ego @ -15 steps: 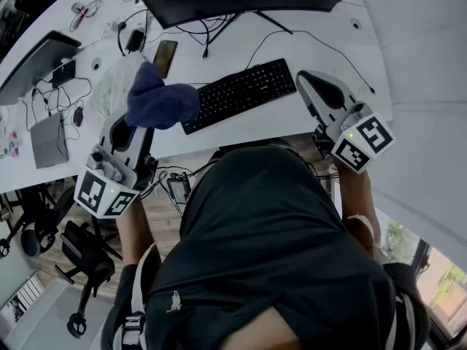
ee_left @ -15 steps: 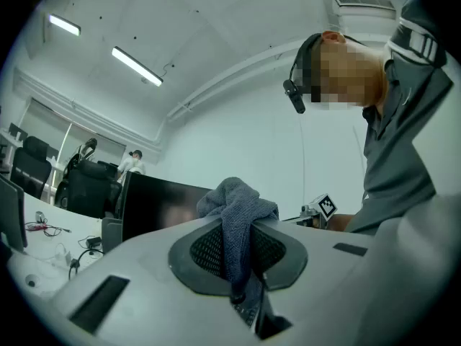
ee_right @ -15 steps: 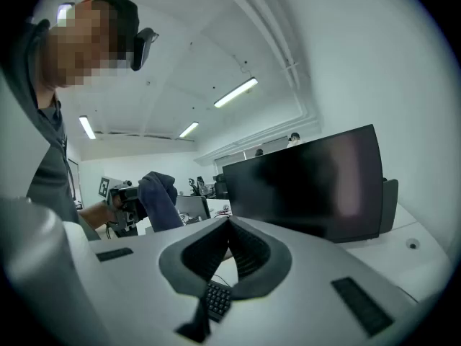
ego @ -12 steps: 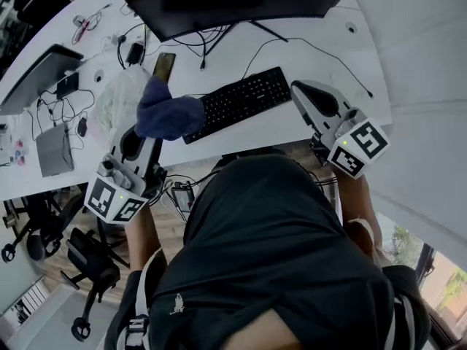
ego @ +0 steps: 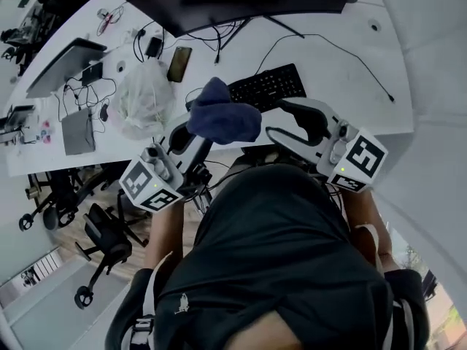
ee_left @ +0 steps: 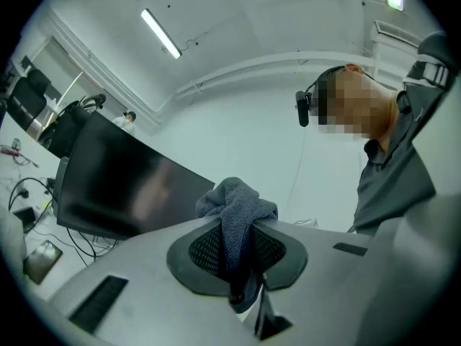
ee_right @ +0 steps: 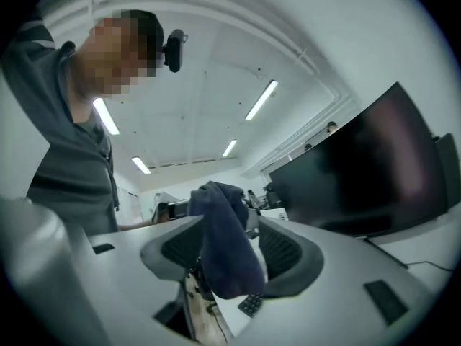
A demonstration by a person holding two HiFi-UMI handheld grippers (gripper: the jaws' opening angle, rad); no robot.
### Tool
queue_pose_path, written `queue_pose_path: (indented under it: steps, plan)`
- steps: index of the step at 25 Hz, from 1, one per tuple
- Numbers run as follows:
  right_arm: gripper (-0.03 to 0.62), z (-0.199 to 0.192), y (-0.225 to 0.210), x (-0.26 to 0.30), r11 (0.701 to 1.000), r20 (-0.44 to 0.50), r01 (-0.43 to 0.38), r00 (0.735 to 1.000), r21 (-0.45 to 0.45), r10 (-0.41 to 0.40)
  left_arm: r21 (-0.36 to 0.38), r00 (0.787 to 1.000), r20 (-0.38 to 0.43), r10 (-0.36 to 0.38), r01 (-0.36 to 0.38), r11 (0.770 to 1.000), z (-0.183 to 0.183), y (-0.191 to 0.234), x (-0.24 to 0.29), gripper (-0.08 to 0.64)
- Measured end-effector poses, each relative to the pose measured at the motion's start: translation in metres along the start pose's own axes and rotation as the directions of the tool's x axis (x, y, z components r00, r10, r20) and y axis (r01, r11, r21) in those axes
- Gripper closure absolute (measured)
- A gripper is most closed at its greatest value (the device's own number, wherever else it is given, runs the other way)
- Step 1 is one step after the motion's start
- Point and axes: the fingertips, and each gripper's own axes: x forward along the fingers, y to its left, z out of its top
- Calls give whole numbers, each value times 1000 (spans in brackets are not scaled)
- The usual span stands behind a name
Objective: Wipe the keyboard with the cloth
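Two claws are working: my left claw (ee_left: pixel 243 254) is clamping the cloth (ego: pixel 222 115) at the counter (ego: pixel 350 64) edge, keyboard (ego: pixel 270 86) at its one o'clock. My right claw (ego: pixel 281 120) is gaping wide, probably to regrip.

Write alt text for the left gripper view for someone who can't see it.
The left gripper is shut on a blue-grey cloth, which bunches up above its closed jaws. Behind it a dark monitor stands at left, and a person in a grey shirt leans in at right under ceiling strip lights.
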Motion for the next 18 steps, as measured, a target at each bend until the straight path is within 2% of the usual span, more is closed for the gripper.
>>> queue_pose_path:
  steps: [1, 3, 7, 8, 9, 11, 13, 15, 16, 17, 18]
  plan:
    - [347, -3, 12, 10, 999, -10, -52, 999, -6, 52, -24, 1000, 3, 2, -2, 1000, -5, -2, 1, 532]
    - [344, -11, 27, 34, 992, -51, -117, 992, -50, 115, -85, 1000, 4, -13, 13, 996, -16, -5, 1, 534]
    - [348, -20, 41, 79, 969, -87, -169, 984, -178, 156, -214, 993, 16, -116, 117, 970, -28, -4, -10, 532]
    - [379, -21, 45, 89, 963, -88, -185, 981, -198, 171, -236, 991, 36, -132, 136, 962, -26, 2, -18, 532]
    - [472, -23, 48, 99, 957, -97, -198, 979, -213, 181, -254, 988, 56, -143, 153, 955, -25, 10, -28, 532]
    - [504, -27, 48, 120, 955, -124, -189, 979, -227, 164, -282, 985, 82, -154, 171, 944, -23, 27, -52, 508]
    - [515, -28, 33, 142, 969, -138, -112, 987, -222, 83, -296, 987, 74, -142, 158, 942, -24, 47, -79, 425]
    - [518, -36, 0, 165, 973, -179, 13, 982, -229, -56, -287, 995, 44, -93, 102, 952, -28, 75, -113, 380]
    - [518, -49, -22, 175, 962, -231, 81, 962, -260, -144, -282, 998, 23, -53, 57, 958, -33, 92, -133, 367]
    - [518, -70, -44, 185, 939, -310, 132, 921, -319, -235, -279, 1000, -3, -8, 6, 960, -39, 108, -153, 364]
    - [518, -99, -65, 193, 906, -411, 144, 855, -398, -317, -277, 999, -33, 37, -45, 960, -45, 124, -175, 364]
